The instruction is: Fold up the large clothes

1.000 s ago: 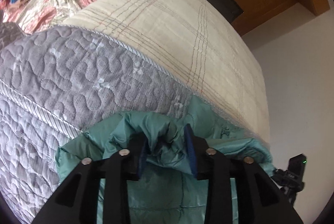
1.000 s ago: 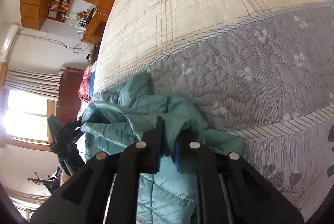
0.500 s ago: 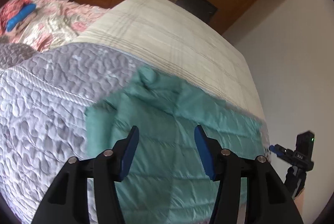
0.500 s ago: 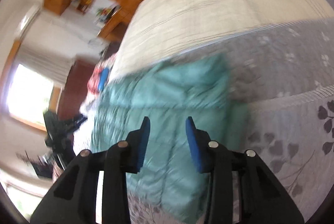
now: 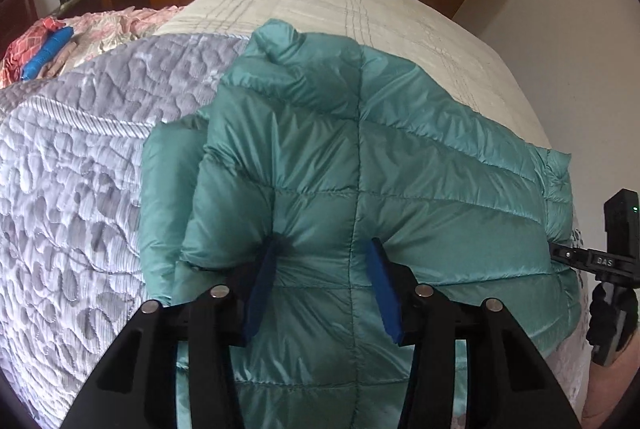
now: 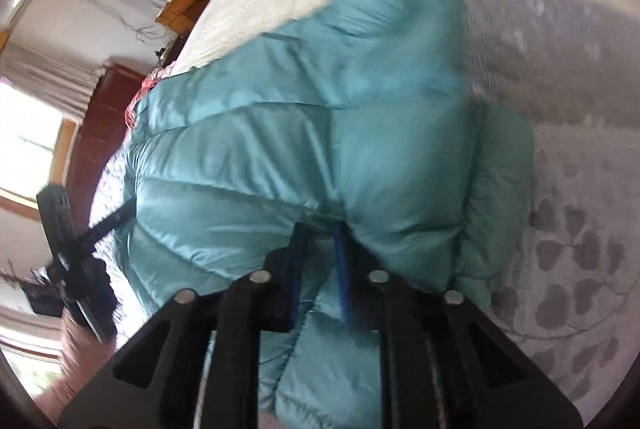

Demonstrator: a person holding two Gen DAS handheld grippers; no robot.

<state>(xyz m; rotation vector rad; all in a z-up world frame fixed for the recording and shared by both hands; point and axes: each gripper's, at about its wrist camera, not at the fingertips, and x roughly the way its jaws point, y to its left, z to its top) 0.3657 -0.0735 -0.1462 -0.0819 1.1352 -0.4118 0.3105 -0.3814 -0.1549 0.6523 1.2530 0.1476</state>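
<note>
- Left wrist view: the teal jacket [image 5: 360, 165] is spread on the bed [image 5: 80, 157]; the left hand-held gripper [image 5: 326, 249], its jaws just narrowed, is pressed into the jacket's padding.
- Right wrist view: a fold of the jacket [image 6: 320, 133] is pinched by the right hand-held gripper [image 6: 320, 229], just closed.

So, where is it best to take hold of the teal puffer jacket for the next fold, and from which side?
Probably the near edge of the teal puffer jacket, from the near side, coming down from above. It lies flat on the bed, and its padding bunches between pads. Both the left gripper and the right gripper already press in there.
</note>
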